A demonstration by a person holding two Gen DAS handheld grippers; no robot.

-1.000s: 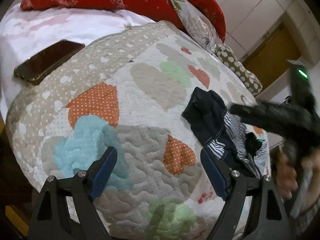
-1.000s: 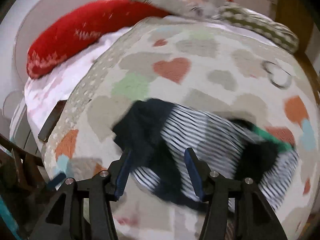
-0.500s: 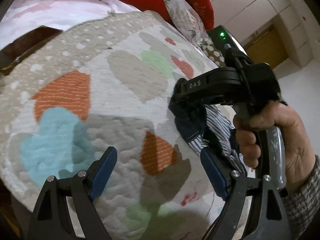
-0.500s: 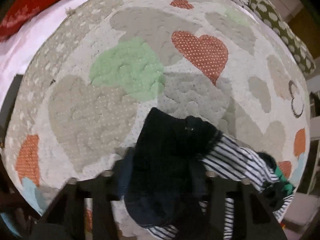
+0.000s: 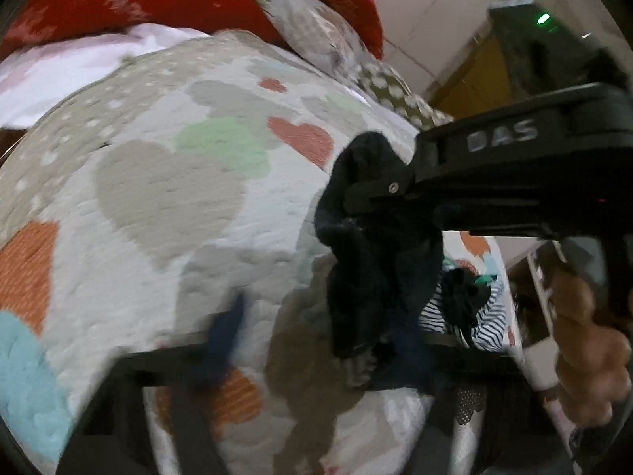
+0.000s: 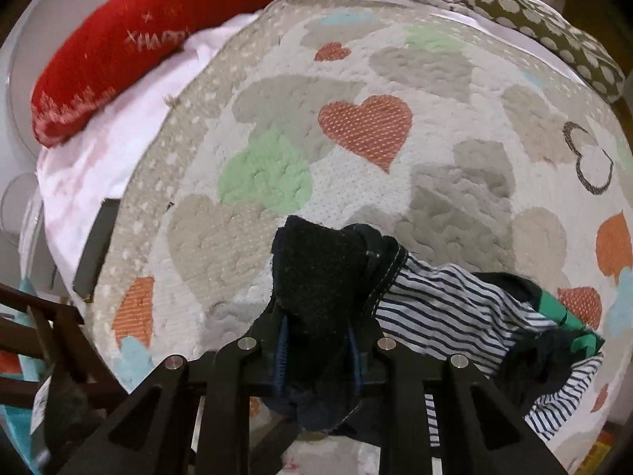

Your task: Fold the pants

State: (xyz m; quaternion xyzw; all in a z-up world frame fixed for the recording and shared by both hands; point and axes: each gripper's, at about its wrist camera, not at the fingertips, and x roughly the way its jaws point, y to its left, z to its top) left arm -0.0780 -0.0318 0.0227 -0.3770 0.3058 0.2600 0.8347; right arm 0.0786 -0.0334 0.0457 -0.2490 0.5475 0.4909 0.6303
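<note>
Dark navy pants (image 6: 320, 277) are pinched between the blue pads of my right gripper (image 6: 318, 352), which is shut on them and lifts a bunch of the cloth off the heart-patterned quilt (image 6: 356, 126). In the left wrist view the right gripper (image 5: 372, 194) holds the hanging dark pants (image 5: 368, 285) above the bed. My left gripper (image 5: 320, 340) is blurred low in its view, its blue fingers (image 5: 225, 332) spread apart and empty, just below the hanging pants.
A striped garment with green trim (image 6: 474, 316) lies in a heap to the right of the pants. A red pillow (image 6: 118, 47) and a dotted olive cushion (image 6: 554, 27) lie at the bed's far side. A dark phone (image 6: 97, 249) rests at the left edge.
My right gripper closed on the dark pants and lifted them off the quilt. My left gripper moved toward the hanging cloth and stays open.
</note>
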